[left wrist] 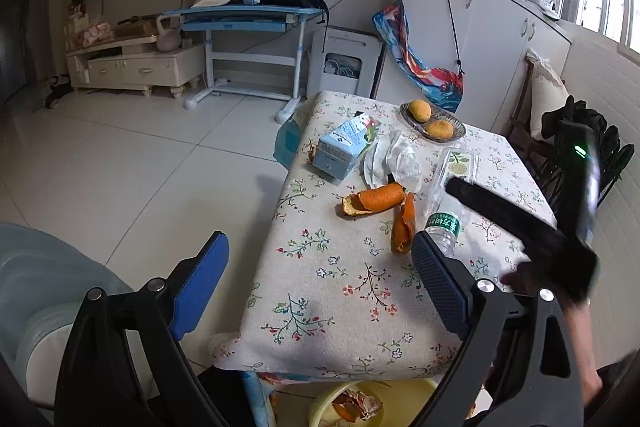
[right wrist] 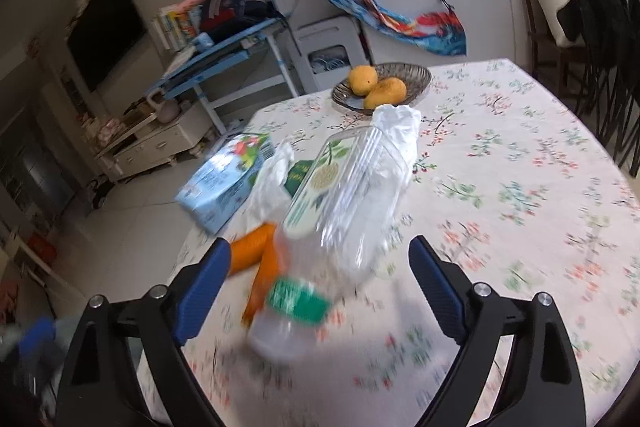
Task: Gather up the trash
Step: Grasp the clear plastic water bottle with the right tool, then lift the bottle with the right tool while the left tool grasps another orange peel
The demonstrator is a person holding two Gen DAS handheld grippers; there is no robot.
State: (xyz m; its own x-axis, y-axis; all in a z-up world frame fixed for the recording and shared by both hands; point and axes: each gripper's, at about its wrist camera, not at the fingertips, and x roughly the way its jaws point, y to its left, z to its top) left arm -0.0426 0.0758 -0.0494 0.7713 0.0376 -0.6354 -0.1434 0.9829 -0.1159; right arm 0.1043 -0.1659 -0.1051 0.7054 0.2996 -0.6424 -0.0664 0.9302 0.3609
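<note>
A floral-cloth table (left wrist: 340,299) holds trash: two orange peels (left wrist: 376,201), a clear plastic bottle with a green label (left wrist: 442,211), crumpled white wrappers (left wrist: 400,159) and a light blue carton (left wrist: 340,147). My left gripper (left wrist: 320,275) is open and empty above the table's near left edge. My right gripper (right wrist: 320,287) is open, its fingers on either side of the lying bottle (right wrist: 340,215), not touching it. The peels (right wrist: 256,251), wrappers (right wrist: 396,131) and carton (right wrist: 224,183) lie beyond. The right gripper's body shows in the left wrist view (left wrist: 520,227).
A glass bowl with two mangoes (left wrist: 432,123) stands at the table's far side. A yellow bin holding scraps (left wrist: 360,403) sits on the floor under the near edge. A blue desk (left wrist: 248,27), white cabinets (left wrist: 480,27) and dark chairs (left wrist: 580,147) surround the table.
</note>
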